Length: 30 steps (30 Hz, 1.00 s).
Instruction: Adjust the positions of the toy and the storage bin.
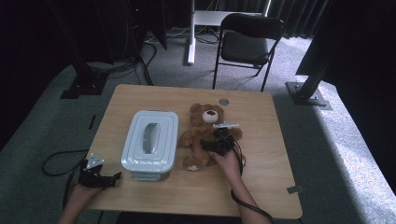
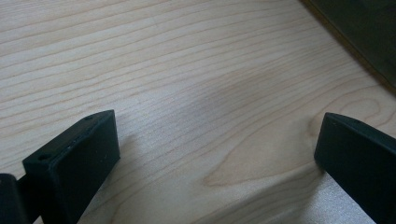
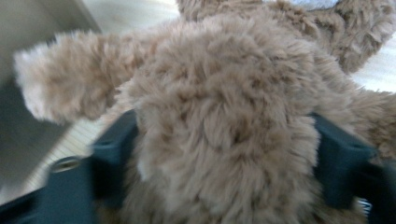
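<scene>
On table (image 1: 261, 177), teddy bear (image 3: 224, 121) sits between jaws.

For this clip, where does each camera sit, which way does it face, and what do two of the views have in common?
High view: above the person's side, looking forward and down at the table, box, teddy bear; forearms, left tool, right tool show.
Left gripper view: on the left tool, facing bare tabletop; open jaws.
Right gripper view: on the right tool, jaws flanking the bear's body.
Shared: bear, high and right views.

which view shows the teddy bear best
The high view: the whole teddy bear lies on its back on the table beside the lidded box. The right gripper view gives blurred close-up fur between the claw's jaws; the left gripper view shows bare wood.
</scene>
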Motion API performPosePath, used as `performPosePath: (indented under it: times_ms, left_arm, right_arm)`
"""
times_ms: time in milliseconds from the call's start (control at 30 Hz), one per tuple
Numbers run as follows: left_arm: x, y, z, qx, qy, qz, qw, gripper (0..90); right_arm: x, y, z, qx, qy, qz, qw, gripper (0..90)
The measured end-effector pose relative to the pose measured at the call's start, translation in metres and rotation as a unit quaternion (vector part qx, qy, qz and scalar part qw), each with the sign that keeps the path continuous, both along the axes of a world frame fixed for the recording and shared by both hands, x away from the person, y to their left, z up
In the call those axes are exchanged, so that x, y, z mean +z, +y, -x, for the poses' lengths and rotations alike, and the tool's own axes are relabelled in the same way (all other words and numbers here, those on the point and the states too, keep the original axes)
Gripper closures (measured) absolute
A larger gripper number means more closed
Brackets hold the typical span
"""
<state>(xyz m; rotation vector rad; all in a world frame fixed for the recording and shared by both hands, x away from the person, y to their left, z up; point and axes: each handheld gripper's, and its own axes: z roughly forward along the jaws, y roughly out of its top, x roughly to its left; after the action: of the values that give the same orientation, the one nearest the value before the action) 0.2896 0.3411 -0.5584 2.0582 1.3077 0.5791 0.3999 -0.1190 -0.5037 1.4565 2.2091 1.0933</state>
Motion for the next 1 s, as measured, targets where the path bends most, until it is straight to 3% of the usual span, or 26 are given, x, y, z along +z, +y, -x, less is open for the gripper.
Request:
performPosePath:
  times_ms: [33,167,267,367,467,800,1000]
  left_arm:
    - [0.0,0.0,0.0,0.0,0.0,0.0,1.0,0.5]
    - [0.0,0.0,0.0,0.0,0.0,0.0,1.0,0.5]
    - [0.0,0.0,0.0,0.0,0.0,0.0,1.0,0.5]
    - [0.0,0.0,0.0,0.0,0.0,0.0,1.0,0.5]
    - [0.0,0.0,0.0,0.0,0.0,0.0,1.0,0.5]
    - [0.0,0.0,0.0,0.0,0.0,0.0,1.0,0.5]
    - [0.0,0.0,0.0,0.0,0.0,0.0,1.0,0.5]
  right_arm:
    - [0.0,0.001,0.001,0.008,-0.005,0.015,0.9998,32.5]
    - [0.002,0.002,0.003,0.01,-0.02,0.031,0.9993,49.5]
    - [0.005,-0.001,0.004,0.001,-0.026,0.029,0.9992,59.5]
    - [0.012,-0.01,0.005,-0.018,-0.032,0.012,0.9993,65.4]
    - [0.017,-0.022,0.001,-0.032,-0.03,0.002,0.999,67.3]
    - [0.038,-0.059,-0.012,-0.074,-0.046,0.009,0.9962,67.4]
    - [0.056,-0.093,-0.031,-0.112,-0.057,0.029,0.9916,67.2]
